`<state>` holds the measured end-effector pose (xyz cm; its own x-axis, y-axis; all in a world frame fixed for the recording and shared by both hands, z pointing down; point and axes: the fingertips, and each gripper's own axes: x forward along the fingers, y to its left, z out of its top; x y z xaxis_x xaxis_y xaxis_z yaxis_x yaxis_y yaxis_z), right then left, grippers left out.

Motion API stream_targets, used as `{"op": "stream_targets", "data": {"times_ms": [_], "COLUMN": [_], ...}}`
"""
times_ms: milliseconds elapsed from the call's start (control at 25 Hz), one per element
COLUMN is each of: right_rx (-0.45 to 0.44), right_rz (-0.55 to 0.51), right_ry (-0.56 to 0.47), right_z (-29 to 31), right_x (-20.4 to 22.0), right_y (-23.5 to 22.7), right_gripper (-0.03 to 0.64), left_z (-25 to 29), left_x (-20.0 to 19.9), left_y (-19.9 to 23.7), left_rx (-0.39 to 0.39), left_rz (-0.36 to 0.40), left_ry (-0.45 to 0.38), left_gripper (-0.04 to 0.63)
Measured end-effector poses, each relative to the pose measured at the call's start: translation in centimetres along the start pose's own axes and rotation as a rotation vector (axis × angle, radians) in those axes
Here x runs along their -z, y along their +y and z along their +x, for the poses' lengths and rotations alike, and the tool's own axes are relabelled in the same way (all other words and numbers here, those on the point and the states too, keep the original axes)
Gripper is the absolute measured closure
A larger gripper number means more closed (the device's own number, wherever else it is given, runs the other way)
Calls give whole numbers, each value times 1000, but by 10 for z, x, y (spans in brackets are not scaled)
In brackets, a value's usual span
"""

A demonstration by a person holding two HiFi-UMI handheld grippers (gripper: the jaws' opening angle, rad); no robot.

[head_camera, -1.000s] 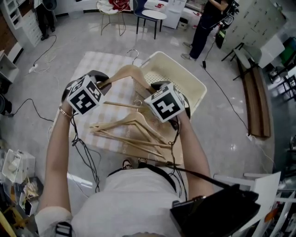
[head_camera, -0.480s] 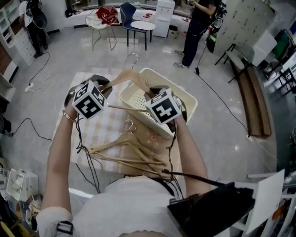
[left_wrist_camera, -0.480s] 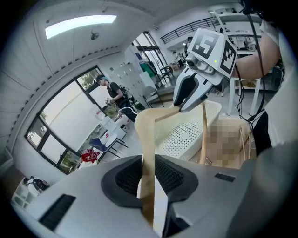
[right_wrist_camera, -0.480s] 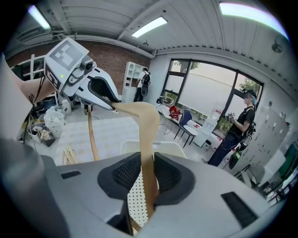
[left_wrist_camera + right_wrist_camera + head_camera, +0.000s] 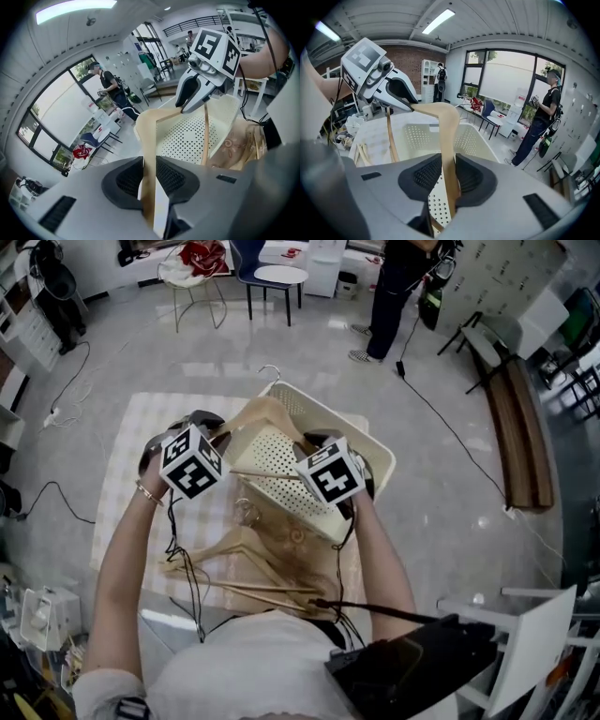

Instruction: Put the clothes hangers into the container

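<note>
1. Your left tool is clamped on one arm of a wooden hanger.
2. Your right tool grips the other arm of that hanger.
3. The hanger is held over the left end of the cream perforated container, with its hook pointing away from you.
4. Loose hangers lie on the checked mat, just beside the container.

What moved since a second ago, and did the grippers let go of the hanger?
The wooden hanger, carried by the left gripper and right gripper together, moved from over the mat at the basket's edge to over the basket itself. Nothing was let go: both grippers stay shut on it. The other hangers on the checked mat lie as before.
</note>
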<state>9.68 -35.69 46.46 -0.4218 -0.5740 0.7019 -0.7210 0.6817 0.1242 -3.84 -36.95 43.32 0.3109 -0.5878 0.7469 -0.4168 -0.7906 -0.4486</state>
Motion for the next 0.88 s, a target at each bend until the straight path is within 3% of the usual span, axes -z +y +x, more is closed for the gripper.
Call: {"op": "stream_targets", "data": {"times_ms": [240, 560, 880], "right_rx": [-28, -44, -56], "right_rz": [59, 128, 181], "right_ry": [34, 61, 71], "right_z": [26, 43, 61], "right_x": [26, 51, 65], "right_y": [-22, -44, -45], "right_gripper": [522, 516, 509], "left_z": [39, 73, 77], "left_x": [-5, -16, -19], "left_y": [-6, -16, -20], "left_rx": [40, 92, 74], "left_rz": [14, 1, 23], "left_ry": [63, 87, 84], "left_gripper": [509, 508, 505]}}
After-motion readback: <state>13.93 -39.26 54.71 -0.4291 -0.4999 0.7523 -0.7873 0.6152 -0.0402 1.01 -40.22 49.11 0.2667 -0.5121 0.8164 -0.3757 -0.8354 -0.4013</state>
